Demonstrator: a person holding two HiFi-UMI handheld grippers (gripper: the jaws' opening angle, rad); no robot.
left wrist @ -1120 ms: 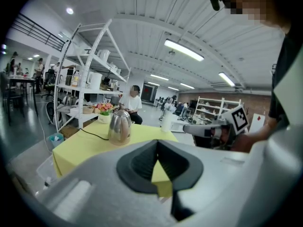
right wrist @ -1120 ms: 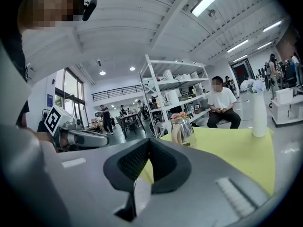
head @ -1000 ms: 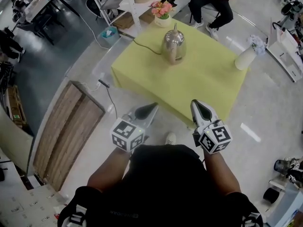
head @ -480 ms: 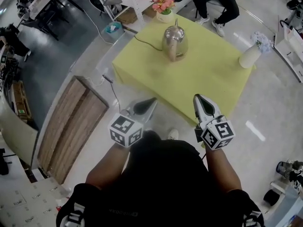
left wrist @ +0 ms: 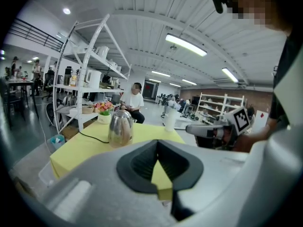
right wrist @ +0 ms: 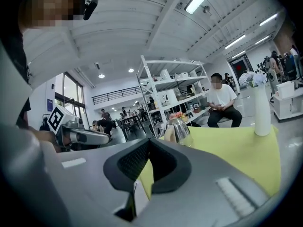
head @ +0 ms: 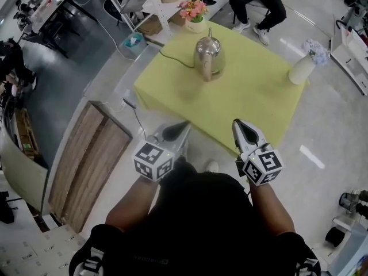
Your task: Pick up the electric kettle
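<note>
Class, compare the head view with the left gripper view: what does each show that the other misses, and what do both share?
Only the head view: the wooden board at the left, and the marker cube of the left gripper.
Only the left gripper view: the ceiling lights overhead.
Both: the electric kettle standing on the yellow table, the white vase, and the right gripper.

Big open lab hall here: white metal racks [left wrist: 90, 74] at twelve o'clock, strip lights [left wrist: 185, 45] overhead, grey polished floor [head: 63, 96], work desks [head: 49, 7] at ten o'clock.
</note>
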